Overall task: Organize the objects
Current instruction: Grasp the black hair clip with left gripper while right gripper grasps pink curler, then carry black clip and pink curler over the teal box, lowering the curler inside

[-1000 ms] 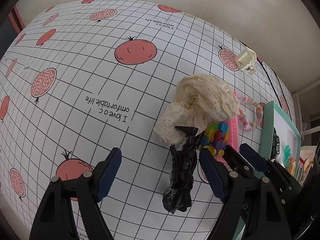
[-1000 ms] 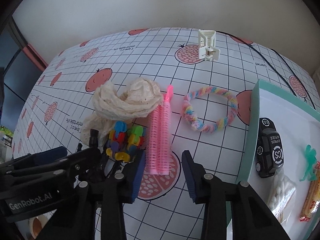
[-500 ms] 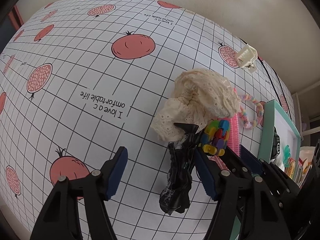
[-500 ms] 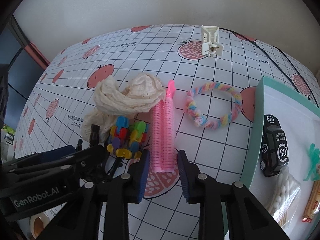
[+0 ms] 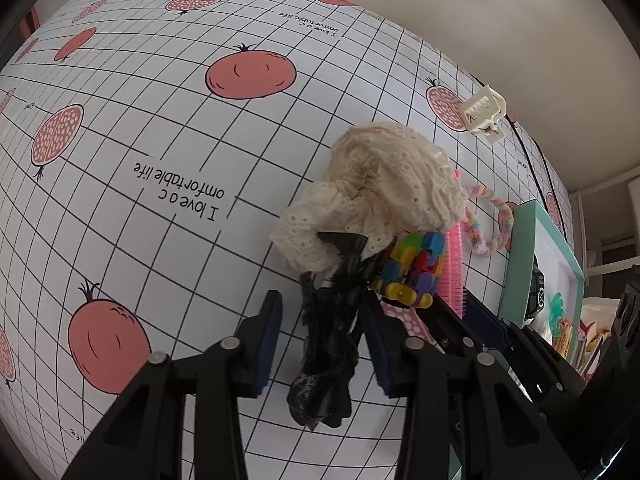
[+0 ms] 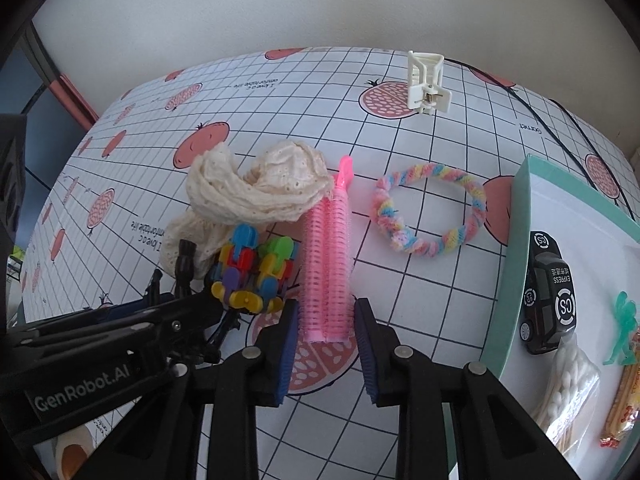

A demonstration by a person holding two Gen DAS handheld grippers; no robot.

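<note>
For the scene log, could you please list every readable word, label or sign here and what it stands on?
"I love a comfortable life": printed on the tablecloth.
"GenRobot.AI": on the left gripper body.
"EXPRESS", beside circular "CS"-like logos: on the black toy car; the characters next to it are too small to read.
Snack wrapper print: blurred.

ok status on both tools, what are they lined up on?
Left tool open, straddling black hair tie. Right tool open around pink roller. Neither gripped yet. Block toy crowds between them.
</note>
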